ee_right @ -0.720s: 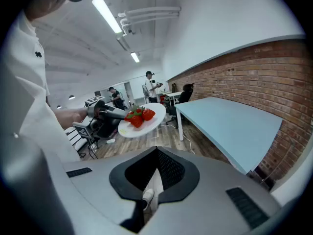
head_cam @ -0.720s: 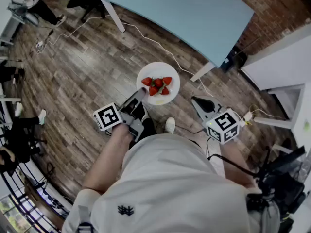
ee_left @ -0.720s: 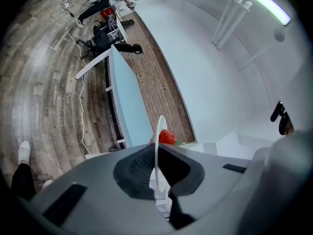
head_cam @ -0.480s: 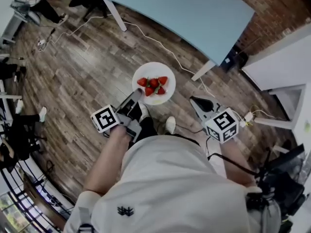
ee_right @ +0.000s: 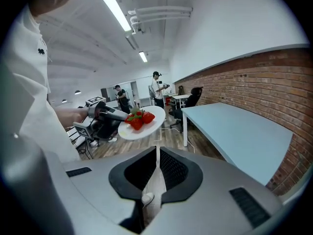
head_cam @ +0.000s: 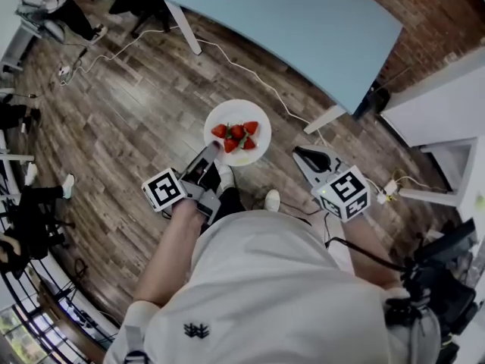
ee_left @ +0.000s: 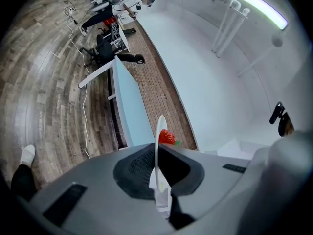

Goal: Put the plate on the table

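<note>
A white plate with several red strawberries hangs above the wooden floor, short of the light blue table. My left gripper is shut on the plate's near rim. In the left gripper view the plate shows edge-on between the pads of the left gripper, with one strawberry above them. My right gripper hangs to the plate's right, apart from it, shut and empty. The right gripper view shows the plate held out level, left of the table.
A white cable trails over the floor under the table's near edge. A white cabinet stands at the right. Office chairs stand beyond the table's far end. Two people stand farther back in the room.
The plate and my left gripper have drifted slightly left in the head view, grip unchanged. My right gripper has shifted a little left too.
</note>
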`<state>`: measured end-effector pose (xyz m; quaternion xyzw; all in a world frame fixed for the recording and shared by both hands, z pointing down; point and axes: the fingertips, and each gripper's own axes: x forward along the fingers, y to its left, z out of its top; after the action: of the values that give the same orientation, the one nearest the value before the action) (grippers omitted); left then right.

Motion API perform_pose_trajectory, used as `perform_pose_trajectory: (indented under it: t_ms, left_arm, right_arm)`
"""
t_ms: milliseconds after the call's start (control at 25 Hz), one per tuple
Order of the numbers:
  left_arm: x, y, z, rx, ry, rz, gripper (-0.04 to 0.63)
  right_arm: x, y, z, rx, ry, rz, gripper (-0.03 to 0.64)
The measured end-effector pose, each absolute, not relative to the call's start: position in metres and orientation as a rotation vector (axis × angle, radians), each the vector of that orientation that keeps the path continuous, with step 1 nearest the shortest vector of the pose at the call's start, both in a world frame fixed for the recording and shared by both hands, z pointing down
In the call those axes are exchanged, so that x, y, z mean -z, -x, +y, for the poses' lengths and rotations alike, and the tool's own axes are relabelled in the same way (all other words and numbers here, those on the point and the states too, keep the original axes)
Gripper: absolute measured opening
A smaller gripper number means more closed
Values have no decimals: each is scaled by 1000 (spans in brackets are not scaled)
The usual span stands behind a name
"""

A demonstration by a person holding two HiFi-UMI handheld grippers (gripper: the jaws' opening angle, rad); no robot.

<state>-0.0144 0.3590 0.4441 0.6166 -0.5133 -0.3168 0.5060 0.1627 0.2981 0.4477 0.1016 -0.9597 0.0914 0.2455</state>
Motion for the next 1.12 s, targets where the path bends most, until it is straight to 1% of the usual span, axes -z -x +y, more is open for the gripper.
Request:
perform_pose_trajectory:
  t_ms: [280,560,840,1000,1120]
  left_arm:
    - [-444,86,331,745,-1526,-1191,11]
    - [-454,148,312,718,-1506,-1116,11]
    - [-475,162,257,692,-1472,-1058,11]
    - [-476,164,196,679,-1480,-1046,11]
    - [-475,162,130,654,-1473,-1060,11]
  right_arm:
    - [-435,-86,266,-182,-352,-2609,12]
    - [-432,-15,247,-212,-439,-2622,55]
    - [-446,-11,201,-260,-509,-2572,57]
    - [-453,-11,145,-267,-522,-2557,57]
    - [-454,-15,77,-202,-532,-2542,57]
